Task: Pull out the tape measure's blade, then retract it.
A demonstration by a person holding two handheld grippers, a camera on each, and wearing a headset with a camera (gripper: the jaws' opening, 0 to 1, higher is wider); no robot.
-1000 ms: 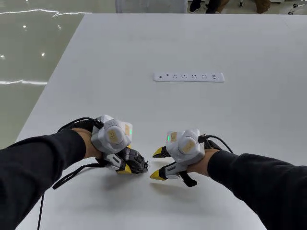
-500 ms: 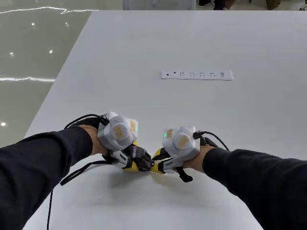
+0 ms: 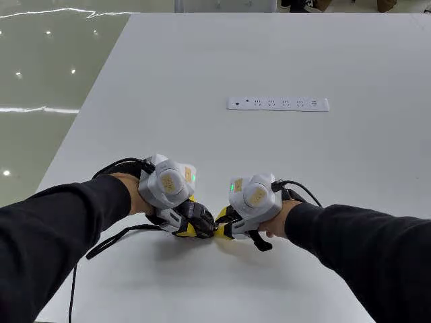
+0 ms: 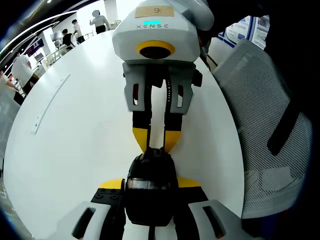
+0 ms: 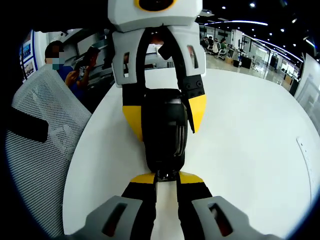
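Note:
A black tape measure (image 3: 201,217) rests low over the white table (image 3: 202,87), held across its body by my left gripper (image 3: 192,226), which is shut on it. In the left gripper view the case (image 4: 150,192) sits between my yellow-tipped jaws. My right gripper (image 3: 219,230) faces it from the right, touching the case's front. The right gripper view shows the case (image 5: 165,130) straight ahead and my right gripper (image 5: 166,178) shut on the small blade tip at the case's mouth. No length of blade is out.
A white power strip (image 3: 278,104) lies farther back on the table. The table's left edge (image 3: 71,141) drops to a glossy floor. A black cable (image 3: 111,237) trails from the left gripper. A mesh chair (image 4: 270,140) stands beside the table.
The right gripper, open and apart from the tape measure a second ago, has moved left to the case's front and shut on the blade tip. The left gripper kept its hold.

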